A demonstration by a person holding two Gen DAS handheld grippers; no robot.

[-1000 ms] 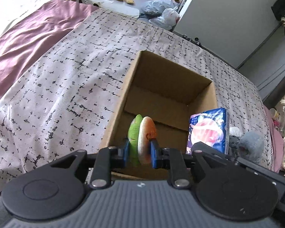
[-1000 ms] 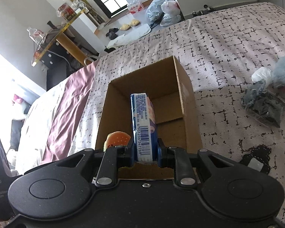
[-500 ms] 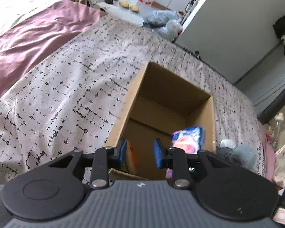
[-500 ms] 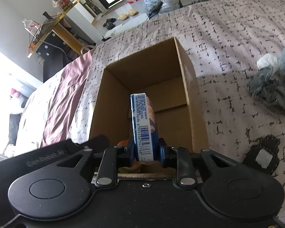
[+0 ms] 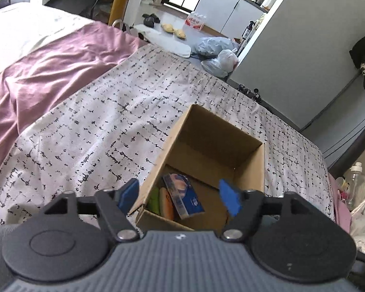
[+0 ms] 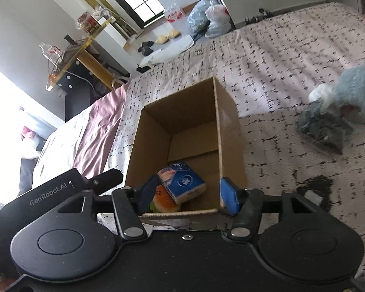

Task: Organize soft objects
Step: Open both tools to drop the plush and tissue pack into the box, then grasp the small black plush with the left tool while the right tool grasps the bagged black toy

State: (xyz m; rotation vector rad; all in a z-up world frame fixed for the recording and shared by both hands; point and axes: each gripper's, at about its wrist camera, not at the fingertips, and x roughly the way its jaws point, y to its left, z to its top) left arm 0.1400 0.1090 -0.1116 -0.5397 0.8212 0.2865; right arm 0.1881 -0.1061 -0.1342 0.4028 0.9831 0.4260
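Two soft items lie inside the open cardboard box on the bed: a blue tissue pack and a burger-shaped plush. Tissue pack sits tilted, long axis running from the box's near wall toward its far wall, printed face up, leaning on the plush. Plush stands on edge against the near left corner, green layer beside the orange bun. Rest of the box floor bare cardboard. Left gripper released, jaws spread wide over the box's near end, nothing between them. Right gripper likewise released, jaws apart, straddling the near wall. Grey fluffy toy and dark bundle lie on the bed, well apart from the box, to its right.
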